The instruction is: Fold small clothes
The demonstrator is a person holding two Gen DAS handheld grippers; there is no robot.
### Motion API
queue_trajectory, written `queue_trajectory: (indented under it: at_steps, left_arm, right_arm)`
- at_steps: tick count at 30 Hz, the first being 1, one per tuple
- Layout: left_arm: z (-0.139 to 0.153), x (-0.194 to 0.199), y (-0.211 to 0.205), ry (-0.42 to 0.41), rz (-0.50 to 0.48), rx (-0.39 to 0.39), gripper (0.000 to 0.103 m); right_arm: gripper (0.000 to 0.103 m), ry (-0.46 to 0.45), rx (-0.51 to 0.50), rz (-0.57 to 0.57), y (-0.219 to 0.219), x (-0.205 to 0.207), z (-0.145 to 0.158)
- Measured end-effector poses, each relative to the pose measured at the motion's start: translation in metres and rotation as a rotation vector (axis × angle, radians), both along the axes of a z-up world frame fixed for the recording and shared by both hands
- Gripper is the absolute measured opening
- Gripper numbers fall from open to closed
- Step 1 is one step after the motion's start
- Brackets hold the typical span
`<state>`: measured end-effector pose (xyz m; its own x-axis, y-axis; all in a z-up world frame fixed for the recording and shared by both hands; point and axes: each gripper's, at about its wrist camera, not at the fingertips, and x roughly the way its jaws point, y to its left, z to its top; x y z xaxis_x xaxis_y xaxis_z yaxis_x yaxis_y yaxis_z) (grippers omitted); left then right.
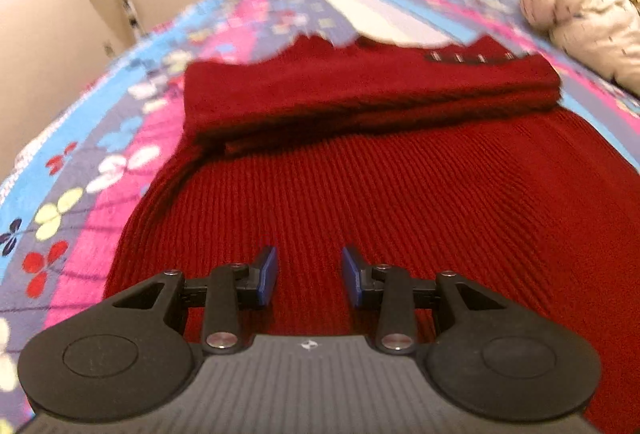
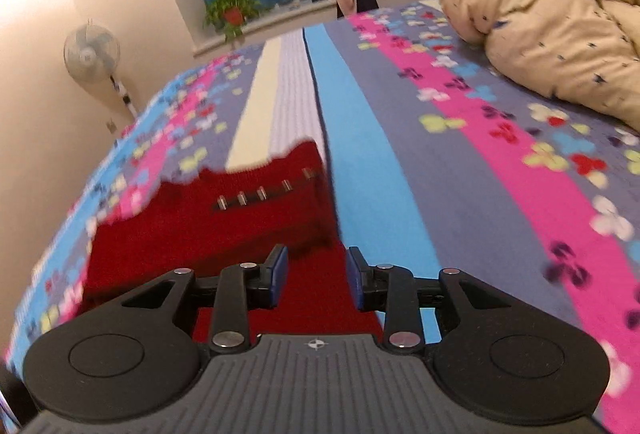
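Red knit sweater (image 1: 380, 194) lies part-folded on the bedspread (image 2: 500, 194); left gripper (image 1: 309, 274) and right gripper (image 2: 317, 276) both parted, empty; soft, limp, fairly thick; best pinched at the near hem.

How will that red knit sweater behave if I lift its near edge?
The red sweater is ribbed knit, so it will likely drape and sag. Its folded far part looks thick, probably adding weight. On the bedspread, it may drag rather than slide.

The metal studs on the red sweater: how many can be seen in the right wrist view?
5, in one slanted row on a dark strip of the red sweater, from lower left to upper right. More may be hidden.
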<state>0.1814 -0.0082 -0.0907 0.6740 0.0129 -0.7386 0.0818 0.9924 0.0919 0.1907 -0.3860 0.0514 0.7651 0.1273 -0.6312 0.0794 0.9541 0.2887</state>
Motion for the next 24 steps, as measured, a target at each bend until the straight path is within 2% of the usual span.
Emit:
queue_trajectory:
  at_steps: [3,4,6,8,9,11,13,16,19,23,24]
  left_arm:
    - [0.021,-0.014,0.018,0.090,0.003,-0.069,0.041]
    - [0.029,-0.023,0.027,0.086,0.013,-0.096,0.041]
    - [0.043,-0.049,0.044,0.026,0.021,-0.110,0.041]
    - [0.047,-0.076,0.059,-0.020,0.030,-0.083,0.041]
    - [0.046,-0.086,0.067,-0.013,0.054,-0.064,0.041]
    - [0.041,-0.096,0.079,0.045,0.112,-0.064,0.041]
    - [0.038,-0.105,0.092,0.087,0.163,-0.127,0.041]
    - [0.035,-0.111,0.104,0.133,0.205,-0.166,0.042]
    - [0.031,-0.111,0.114,0.180,0.243,-0.179,0.046]
    - [0.014,-0.111,0.122,0.296,0.269,-0.217,0.048]
    - [0.012,-0.111,0.122,0.304,0.273,-0.223,0.048]
  right_arm:
    - [0.037,0.031,-0.031,-0.007,-0.008,-0.034,-0.009]
    - [0.037,0.042,-0.034,-0.012,-0.010,-0.045,-0.013]
    - [0.037,0.072,-0.036,-0.016,-0.015,-0.064,-0.023]
    - [0.040,0.100,-0.064,-0.009,-0.015,-0.077,-0.032]
    - [0.042,0.106,-0.087,-0.005,-0.014,-0.082,-0.036]
    - [0.047,0.121,-0.131,0.007,-0.014,-0.089,-0.044]
    - [0.047,0.157,-0.165,0.019,-0.014,-0.093,-0.055]
    - [0.048,0.221,-0.187,0.043,-0.013,-0.097,-0.070]
    - [0.055,0.263,-0.194,0.063,-0.008,-0.097,-0.082]
    - [0.056,0.343,-0.228,0.065,-0.003,-0.091,-0.101]
    - [0.056,0.354,-0.227,0.073,-0.002,-0.091,-0.104]
